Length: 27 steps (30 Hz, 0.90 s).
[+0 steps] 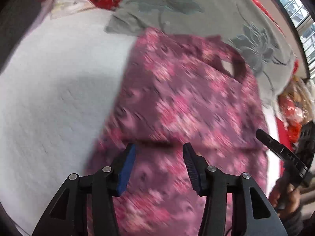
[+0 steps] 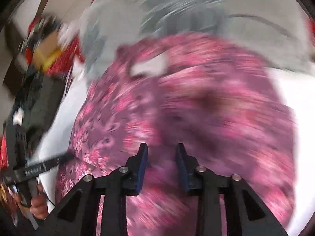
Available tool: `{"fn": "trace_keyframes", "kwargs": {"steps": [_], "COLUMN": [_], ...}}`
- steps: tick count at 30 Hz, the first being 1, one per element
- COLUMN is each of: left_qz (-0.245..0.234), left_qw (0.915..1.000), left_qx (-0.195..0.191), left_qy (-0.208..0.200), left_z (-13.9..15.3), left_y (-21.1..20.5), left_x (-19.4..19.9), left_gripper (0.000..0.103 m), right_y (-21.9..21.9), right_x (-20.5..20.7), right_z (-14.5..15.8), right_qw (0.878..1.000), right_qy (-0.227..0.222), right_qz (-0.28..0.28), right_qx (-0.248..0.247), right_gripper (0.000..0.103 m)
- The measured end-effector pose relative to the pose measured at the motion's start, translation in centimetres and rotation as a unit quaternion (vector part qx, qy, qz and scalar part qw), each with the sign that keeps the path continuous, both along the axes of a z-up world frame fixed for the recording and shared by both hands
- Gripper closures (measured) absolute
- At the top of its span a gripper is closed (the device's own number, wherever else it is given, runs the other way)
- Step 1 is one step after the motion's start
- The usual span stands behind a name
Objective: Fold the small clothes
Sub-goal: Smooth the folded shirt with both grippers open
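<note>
Left wrist view: left gripper (image 1: 159,149) jaws apart, nothing pinched — pink patterned garment (image 1: 189,106) flat on white sheet (image 1: 49,98) underneath. Right gripper (image 2: 161,149) also open above it, pic blurred.

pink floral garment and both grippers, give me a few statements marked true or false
1. The pink floral garment lies on a white surface. True.
2. The left gripper is clamped on a fold of the garment. False: its jaws stand apart over the cloth, with nothing pinched between the pads.
3. A grey cloth with a flower pattern lies beyond the pink garment. True.
4. The right gripper holds a red cloth. False: its jaws are apart above the pink garment, holding nothing.
5. The pink garment is plain, with no opening. False: it is patterned, and an opening shows white through it.
</note>
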State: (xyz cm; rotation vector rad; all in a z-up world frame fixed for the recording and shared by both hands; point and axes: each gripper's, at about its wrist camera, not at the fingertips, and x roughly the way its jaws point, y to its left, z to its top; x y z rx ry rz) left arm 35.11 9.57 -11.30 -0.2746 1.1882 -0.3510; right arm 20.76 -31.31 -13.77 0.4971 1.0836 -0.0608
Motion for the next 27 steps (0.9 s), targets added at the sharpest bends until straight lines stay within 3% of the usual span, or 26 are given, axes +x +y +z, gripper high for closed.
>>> {"fn": "trace_keyframes", "kwargs": {"steps": [2,4,5,7,9,12,19,27], "left_qz": [-0.001,-0.006,-0.013,-0.020,-0.020,-0.013,-0.016,-0.013], "left_qw": [0.9996,0.9982,0.9972,0.9971,0.9967,0.9960,0.9932,0.9919], "left_qx": [0.020,0.058,0.071,0.063,0.048,0.043,0.058,0.029], "left_qy": [0.022,0.013,0.018,0.039,0.062,0.077,0.099,0.123], "left_z": [-0.9,-0.8,-0.6,-0.3,0.5,1.1,2.9,4.2], "left_y": [-0.7,-1.8,-2.4,-2.4,-1.7,0.1,5.3,11.0], "left_x": [-0.4,-1.3,-1.8,-3.1,-4.3,-6.5,-14.2,-21.4], "left_gripper": [0.053,0.053,0.053,0.053,0.054,0.054,0.053,0.053], "right_y": [-2.3,-4.0,-4.0,-3.4,-2.5,-1.3,-1.0,-1.2], "right_x": [-2.4,-4.4,-4.9,-6.5,-7.7,-11.5,-20.3,-27.9], "right_z": [0.1,-2.1,-2.5,-1.2,-0.5,0.1,0.9,2.7], "right_qw": [0.999,0.996,0.995,0.997,0.995,0.993,0.994,0.995], "right_qy": [0.004,0.064,0.084,0.077,0.096,0.120,0.112,0.097], "right_qz": [-0.040,-0.046,-0.039,-0.029,-0.013,0.015,0.016,-0.015], "right_qx": [0.009,0.029,0.030,0.006,0.005,-0.005,0.012,0.023], "right_gripper": [0.058,0.071,0.072,0.070,0.059,0.058,0.054,0.052]}}
